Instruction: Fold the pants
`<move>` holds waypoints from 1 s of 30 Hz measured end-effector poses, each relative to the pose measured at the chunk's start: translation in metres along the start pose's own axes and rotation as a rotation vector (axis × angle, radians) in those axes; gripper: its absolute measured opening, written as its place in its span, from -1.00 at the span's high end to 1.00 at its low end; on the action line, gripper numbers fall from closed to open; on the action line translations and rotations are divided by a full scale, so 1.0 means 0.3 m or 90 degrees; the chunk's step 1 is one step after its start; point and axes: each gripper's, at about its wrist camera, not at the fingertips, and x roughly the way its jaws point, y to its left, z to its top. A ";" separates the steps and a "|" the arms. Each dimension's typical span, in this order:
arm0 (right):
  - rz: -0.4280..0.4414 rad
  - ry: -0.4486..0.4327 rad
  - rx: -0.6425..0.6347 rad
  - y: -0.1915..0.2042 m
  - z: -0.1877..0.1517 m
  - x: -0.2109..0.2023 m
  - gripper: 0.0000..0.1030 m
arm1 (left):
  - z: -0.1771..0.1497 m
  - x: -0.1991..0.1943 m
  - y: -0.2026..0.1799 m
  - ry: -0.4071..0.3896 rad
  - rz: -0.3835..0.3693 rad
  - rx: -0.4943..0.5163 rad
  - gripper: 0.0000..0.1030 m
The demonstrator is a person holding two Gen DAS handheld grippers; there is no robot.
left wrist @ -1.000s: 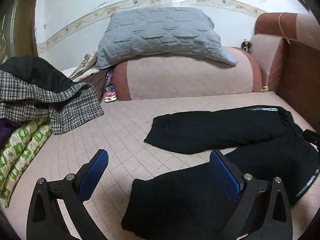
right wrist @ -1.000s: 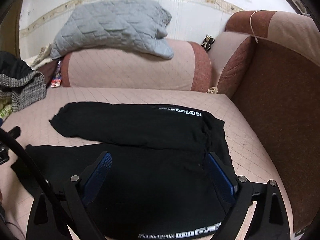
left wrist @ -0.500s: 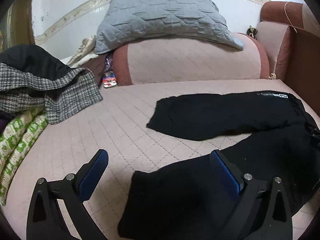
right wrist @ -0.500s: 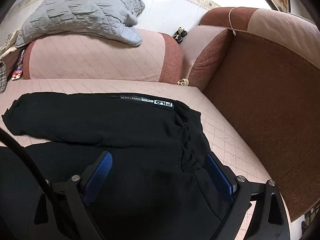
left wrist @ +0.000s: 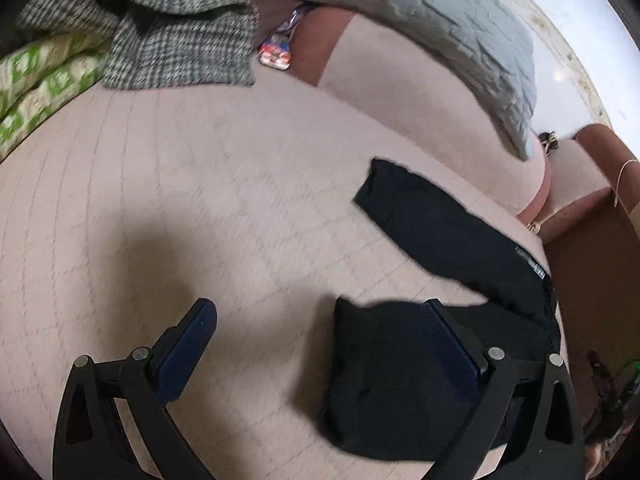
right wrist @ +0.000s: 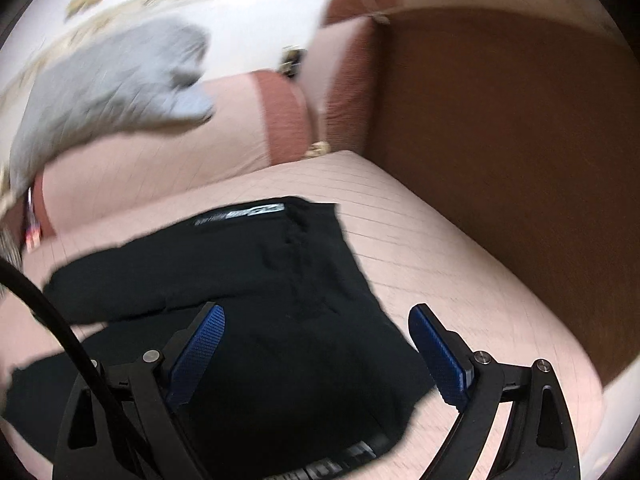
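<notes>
While the black pants [left wrist: 440, 232] lay spread on the pink quilted sofa seat [left wrist: 200, 208], both grippers hung above them with nothing held. The left gripper [left wrist: 320, 344] stood wide apart, its blue pads spread — the right pad over the hem of the nearer leg at 5 o'clock in the left wrist view, the left pad over bare seat at 7 o'clock. The far leg ran from the centre toward 3 o'clock, apart from the nearer one at the hems and joining it toward the waist. In the right wrist view the right gripper [right wrist: 316, 356] was likewise splayed open over the waist end of the pants [right wrist: 288, 320], the left pad above black cloth, the right pad above the seat just beside the garment's edge. White lettering showed along the far leg at 12 o'clock of the pants. A grey quilted pillow [left wrist: 440, 32] rested on the sofa backrest at 1 o'clock — a houndstooth garment [left wrist: 176, 48] lay at 11 o'clock.
</notes>
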 end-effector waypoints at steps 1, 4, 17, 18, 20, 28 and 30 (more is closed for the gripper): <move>-0.007 -0.001 0.028 -0.048 -0.008 -0.025 -0.86 | -0.020 0.000 -0.011 0.005 0.010 0.015 -0.97; -0.028 0.014 0.091 -0.150 -0.060 -0.074 -0.87 | -0.084 0.027 -0.063 0.029 0.024 0.073 -0.97; 0.002 0.144 0.196 -0.155 -0.128 0.026 -0.58 | -0.233 0.112 -0.262 0.055 0.092 0.229 0.60; 0.004 0.137 0.199 -0.165 -0.109 0.029 0.06 | -0.222 0.110 -0.258 0.063 0.082 0.221 0.68; 0.035 0.164 0.224 -0.206 -0.109 0.041 0.64 | -0.190 0.114 -0.233 0.087 0.059 0.193 0.74; 0.106 0.154 0.285 -0.317 -0.090 -0.081 0.96 | -0.204 0.018 -0.203 0.116 0.001 0.123 0.79; 0.089 0.128 0.279 -0.329 -0.080 -0.136 0.96 | -0.211 -0.008 -0.190 0.116 -0.016 0.109 0.79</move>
